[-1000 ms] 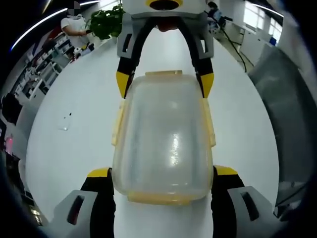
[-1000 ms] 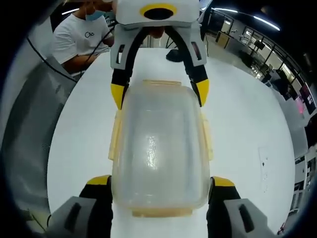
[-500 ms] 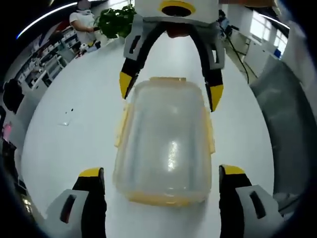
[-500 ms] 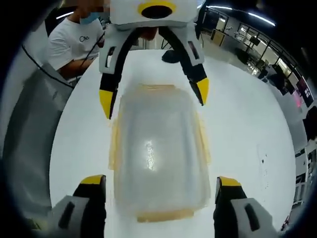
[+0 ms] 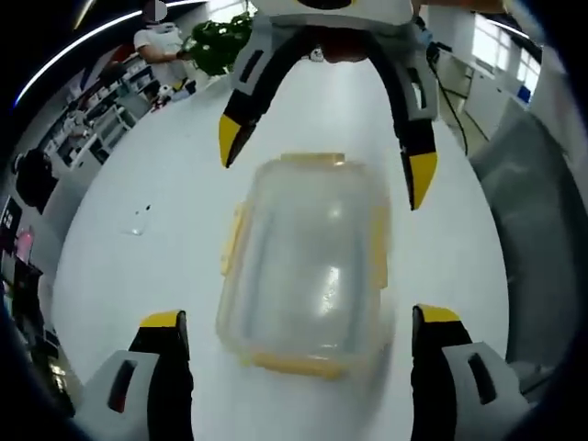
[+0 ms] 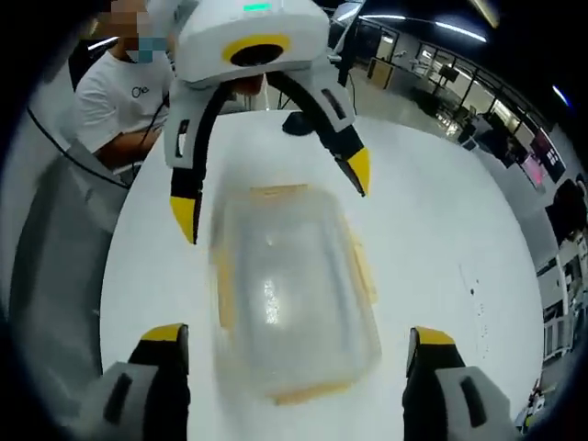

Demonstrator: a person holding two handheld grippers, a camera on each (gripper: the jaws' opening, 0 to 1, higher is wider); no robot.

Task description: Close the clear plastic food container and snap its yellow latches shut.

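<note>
In the left gripper view our left tongs (image 5: 294, 317) stand wide, their yellow-tipped jaws rising from the lower left and lower right of the frame, each apart from the clear plastic food container (image 5: 306, 262) that sits between them in the middle of the picture. They hold nothing; we judge the spread is there to straddle the box from one short end, so the jaws can come in on its sides.

The right tongs (image 5: 323, 170) enter from the top of that frame, also spread wide, tips hanging over the far corners of the lid and, as far as we can tell, not touching it. In the right gripper view the picture mirrors this: the right tongs (image 6: 299, 335) open at the bottom corners, the left tongs (image 6: 268, 197) coming down from the top, the container (image 6: 289, 294) blurred at centre.

The container rests flat on the white surface (image 5: 138, 276), lid on top. The yellow latches (image 5: 231, 253) run along its long edges and short ends; blur keeps us from saying whether any are snapped down. We judge the lid seated and the latching as the step in hand, with the two tongs facing each other from opposite ends so one can steady the box while the other presses.

A person in a white shirt (image 6: 119, 96) sits at the upper left of the right gripper view, beyond the surface.
</note>
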